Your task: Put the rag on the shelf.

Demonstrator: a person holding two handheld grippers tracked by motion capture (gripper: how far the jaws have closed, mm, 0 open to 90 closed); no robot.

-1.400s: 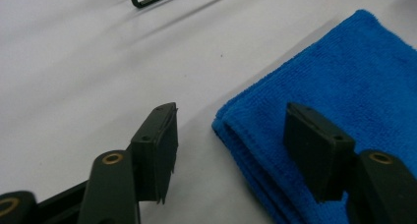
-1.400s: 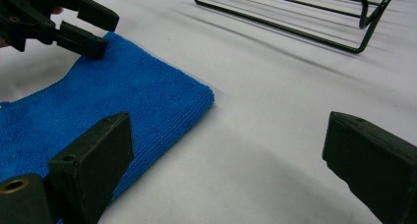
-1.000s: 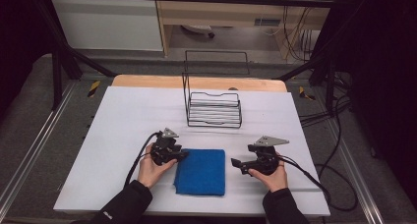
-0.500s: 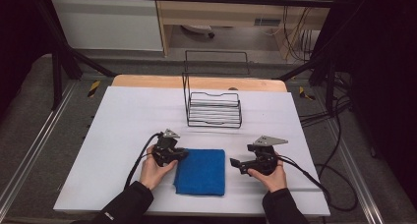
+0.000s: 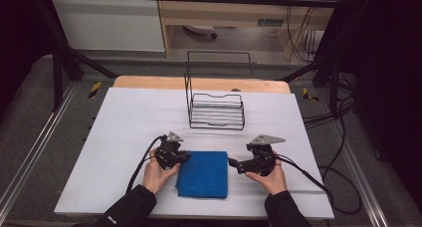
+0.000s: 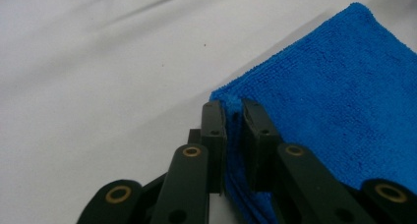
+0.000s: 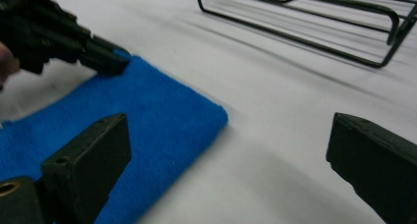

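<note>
— Since the earlier frame we see little shift in either hand; what has changed is the left gripper (image 5: 183,156), whose jaws have just been closing on the far left corner of the blue cloth (image 5: 204,173).

— We agree. In the left gripper view (image 6: 235,130) the two black jaws stand almost together with a fold of the cloth's (image 6: 339,101) edge pinched between them.

— And the cloth lies folded and flat on the white table (image 5: 124,122), near the front edge, between our two hands.

— On its right, the right gripper (image 5: 232,163) sits just beside the cloth's right edge; its jaws are spread wide, nothing between them.

— Farther back we see the black wire rack (image 5: 217,110), well apart from the cloth.
</note>
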